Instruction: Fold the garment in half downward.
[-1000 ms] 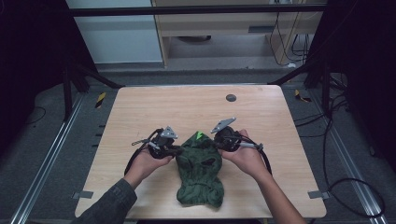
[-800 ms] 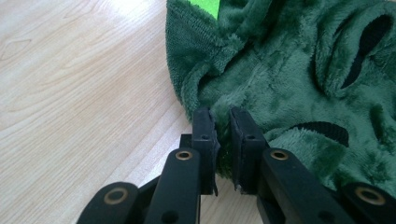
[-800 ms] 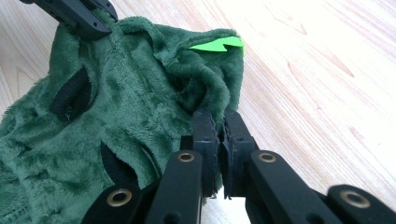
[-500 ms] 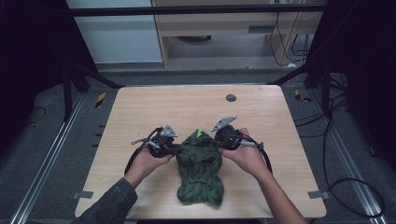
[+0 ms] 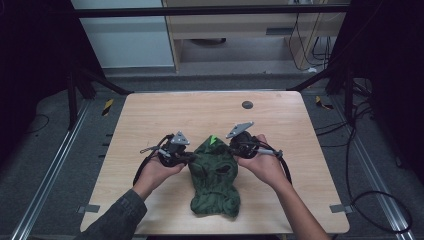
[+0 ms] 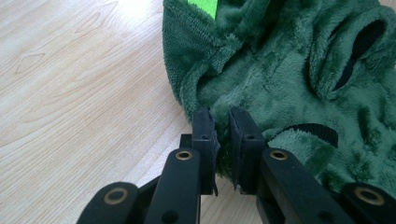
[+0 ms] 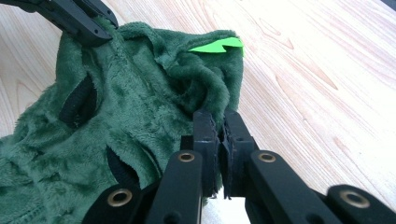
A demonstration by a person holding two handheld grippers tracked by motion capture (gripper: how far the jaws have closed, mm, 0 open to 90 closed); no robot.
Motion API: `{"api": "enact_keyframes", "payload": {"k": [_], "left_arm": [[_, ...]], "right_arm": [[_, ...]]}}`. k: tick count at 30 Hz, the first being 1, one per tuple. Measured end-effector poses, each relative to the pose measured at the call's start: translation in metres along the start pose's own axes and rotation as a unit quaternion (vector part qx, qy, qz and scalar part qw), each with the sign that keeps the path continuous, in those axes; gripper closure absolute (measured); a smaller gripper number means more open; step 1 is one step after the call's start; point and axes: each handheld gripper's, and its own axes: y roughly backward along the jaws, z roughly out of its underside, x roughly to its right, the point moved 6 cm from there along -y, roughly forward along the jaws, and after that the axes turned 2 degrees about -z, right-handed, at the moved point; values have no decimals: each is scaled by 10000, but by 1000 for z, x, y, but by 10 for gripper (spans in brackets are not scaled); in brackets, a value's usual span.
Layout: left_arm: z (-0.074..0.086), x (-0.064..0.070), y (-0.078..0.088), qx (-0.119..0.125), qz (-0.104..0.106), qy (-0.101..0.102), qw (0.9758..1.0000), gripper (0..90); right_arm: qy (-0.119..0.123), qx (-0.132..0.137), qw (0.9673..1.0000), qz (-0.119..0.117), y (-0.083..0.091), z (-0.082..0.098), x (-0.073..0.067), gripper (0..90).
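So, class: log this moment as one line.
left gripper: shut on green garment | right gripper: shut on green garment | table

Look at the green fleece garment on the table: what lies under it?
The green fleece garment lies flat on the wooden table, whose bare boards show all round it. Whether anything is tucked beneath it cannot be seen: the fleece covers that patch.

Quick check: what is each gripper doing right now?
Left gripper: shut on the edge of the green fleece garment.
Right gripper: shut on the garment's opposite edge.
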Motion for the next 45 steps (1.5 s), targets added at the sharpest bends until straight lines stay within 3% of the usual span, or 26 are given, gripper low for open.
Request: {"api": "enact_keyframes", "payload": {"k": [24,34,45], "left_arm": [[-16,-7,7,110,-140,-73,9998,816],[-29,-18,12,242,-295,11,9993,816],[-21,-13,11,300,-277,-17,9992,814]], "right_arm": [[100,134,9998,112,8,-15,6,861],[80,317,9993,173,14,-28,16,861],[146,323,9991,234,15,-14,10,861]]}}
